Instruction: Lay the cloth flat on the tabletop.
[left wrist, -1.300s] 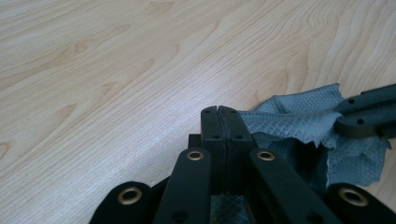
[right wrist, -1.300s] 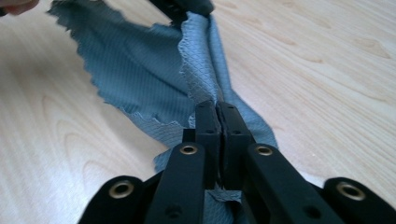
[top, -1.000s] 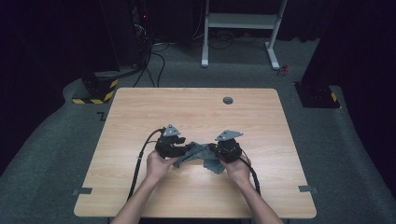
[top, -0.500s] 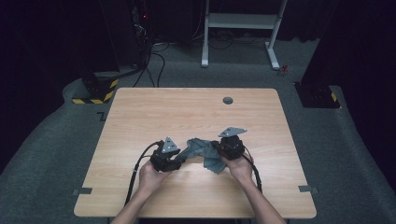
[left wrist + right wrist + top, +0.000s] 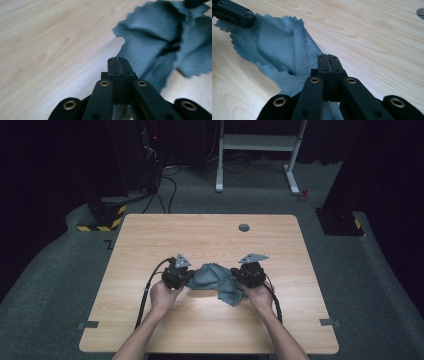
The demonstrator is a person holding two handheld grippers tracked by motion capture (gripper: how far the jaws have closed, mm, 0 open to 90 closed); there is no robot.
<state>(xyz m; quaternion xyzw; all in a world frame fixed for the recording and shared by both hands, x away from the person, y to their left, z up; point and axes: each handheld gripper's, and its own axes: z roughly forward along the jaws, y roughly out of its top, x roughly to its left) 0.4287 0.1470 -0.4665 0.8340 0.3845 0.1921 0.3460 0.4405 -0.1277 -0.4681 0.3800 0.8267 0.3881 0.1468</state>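
A crumpled grey-blue cloth (image 5: 216, 280) lies on the wooden table (image 5: 210, 235), bunched between both grippers. My left gripper (image 5: 192, 276) is at the cloth's left edge. In the left gripper view its jaws (image 5: 117, 60) have just closed, pinching the cloth's (image 5: 155, 40) frayed edge at their tips. My right gripper (image 5: 237, 276) holds the right side. In the right gripper view its jaws (image 5: 328, 57) have just tightened on the cloth (image 5: 274, 42), which runs under them. The left gripper (image 5: 234, 13) grips the far corner there.
A round grommet hole (image 5: 244, 227) sits near the table's far edge. Beyond the table stand a white desk frame (image 5: 260, 142), a yellow-black striped base (image 5: 102, 215) and a dark base (image 5: 340, 222). Bare wood surrounds the cloth.
The left hand drew back toward the person, then came forward to the cloth's left edge, where its jaws closed. The cloth is bunched up more. The right hand barely moved.
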